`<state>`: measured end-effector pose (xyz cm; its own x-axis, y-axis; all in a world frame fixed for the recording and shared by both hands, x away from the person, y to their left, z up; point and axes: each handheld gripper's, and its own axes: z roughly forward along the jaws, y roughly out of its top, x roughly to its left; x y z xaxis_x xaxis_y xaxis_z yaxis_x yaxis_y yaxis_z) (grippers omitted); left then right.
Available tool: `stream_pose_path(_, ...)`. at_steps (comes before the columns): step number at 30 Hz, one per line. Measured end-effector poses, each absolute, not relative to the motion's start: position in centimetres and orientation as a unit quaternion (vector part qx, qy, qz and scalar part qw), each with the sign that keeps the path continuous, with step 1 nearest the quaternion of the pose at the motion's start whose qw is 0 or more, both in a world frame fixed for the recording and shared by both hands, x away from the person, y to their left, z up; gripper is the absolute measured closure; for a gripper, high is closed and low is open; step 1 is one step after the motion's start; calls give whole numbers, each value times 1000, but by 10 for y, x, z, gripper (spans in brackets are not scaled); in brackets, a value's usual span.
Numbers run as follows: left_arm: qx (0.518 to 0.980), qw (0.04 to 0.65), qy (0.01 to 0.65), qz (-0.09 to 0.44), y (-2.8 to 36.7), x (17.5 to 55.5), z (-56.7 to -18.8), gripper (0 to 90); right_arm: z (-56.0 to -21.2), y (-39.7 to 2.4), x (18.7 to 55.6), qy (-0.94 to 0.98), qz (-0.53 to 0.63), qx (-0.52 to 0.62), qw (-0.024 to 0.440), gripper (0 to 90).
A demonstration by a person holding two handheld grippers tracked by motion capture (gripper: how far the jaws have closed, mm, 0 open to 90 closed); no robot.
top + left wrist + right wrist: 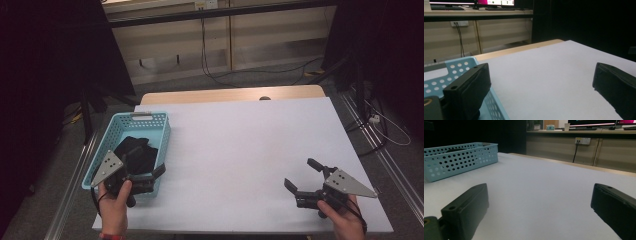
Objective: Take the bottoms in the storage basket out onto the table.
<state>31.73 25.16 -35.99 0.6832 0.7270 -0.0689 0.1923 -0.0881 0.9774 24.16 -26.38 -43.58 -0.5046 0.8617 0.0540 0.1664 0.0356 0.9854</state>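
left gripper (145, 176) released, over blue basket (156, 131) | right gripper (302, 176) released, on table | no legible writing

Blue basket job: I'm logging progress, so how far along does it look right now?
Looks done: dark cloth items lie inside the blue basket, and the white table bears nothing else. In hand: nothing; the left hand-held gripper is open at the basket's near corner, and the right hand-held gripper is open over bare table. Left: probably little, perhaps just pulling back.
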Motion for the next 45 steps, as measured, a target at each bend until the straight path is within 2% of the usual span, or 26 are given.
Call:
stream_pose_path(17, 698, 585, 346, 224, 274, 354, -339, 17, -435, -264, 241, 651, 573, 393, 305, 13)
stream_pose_path(45, 687, 567, 392, 231, 298, 398, -354, 17, -434, -263, 240, 653, 577, 386, 305, 13)
